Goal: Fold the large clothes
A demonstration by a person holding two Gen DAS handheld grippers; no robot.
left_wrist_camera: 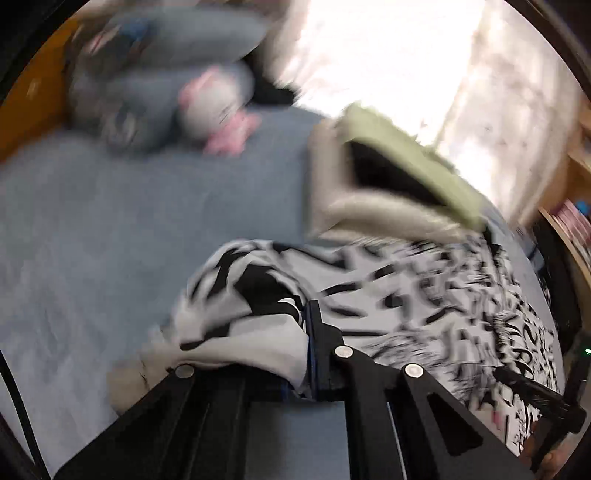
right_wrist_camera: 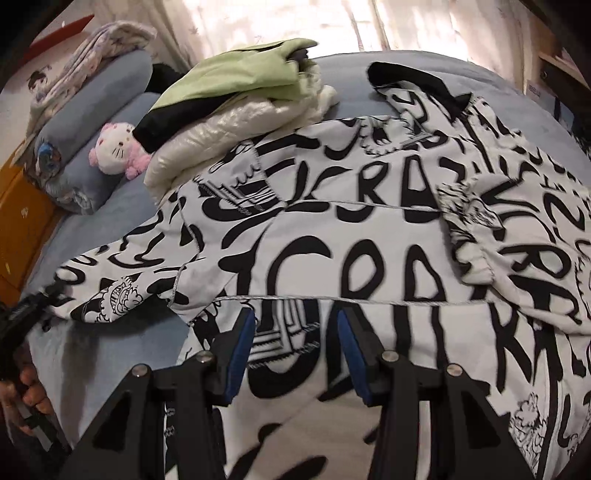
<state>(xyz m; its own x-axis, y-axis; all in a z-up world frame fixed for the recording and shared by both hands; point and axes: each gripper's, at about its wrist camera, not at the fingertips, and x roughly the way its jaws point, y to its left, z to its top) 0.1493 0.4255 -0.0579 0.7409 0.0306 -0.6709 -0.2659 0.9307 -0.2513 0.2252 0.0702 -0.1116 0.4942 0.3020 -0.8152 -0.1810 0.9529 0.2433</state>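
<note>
A: It's a bedroom: a bed with a blue sheet (right_wrist_camera: 118, 206), and daylight through pale curtains (right_wrist_camera: 295, 22) at the far side. What sits closest?

B: The right gripper (right_wrist_camera: 295, 350), its blue-padded jaws standing wide apart with nothing between them, poised over the near edge of the black-and-white printed jacket (right_wrist_camera: 369, 258). The jacket lies spread across the bed, one sleeve trailing to the left and the other lying over the body on the right.

A: And the left gripper (left_wrist_camera: 280, 354)?

B: In its own blurred view it has closed on a bunch of the jacket's fabric, apparently that left sleeve end.

A: How will the garment handle?

B: I judge it soft and light, with no stiffness. It bunches and sags wherever it's pinched, so a single grip point will let the rest droop. The fabric looks smooth, perhaps a little slippery. Hems and the piped seams look like the best holds, since the doubled cloth gives the pads more to bite. I'd take the near hem with the open gripper.

A: Farther back?

B: A stack of folded clothes (right_wrist_camera: 236, 110), green on top of cream, touches the jacket's far edge. Beyond it lie a pink-and-white plush cat (right_wrist_camera: 116, 151) and rolled blue bedding (right_wrist_camera: 88, 122).
</note>
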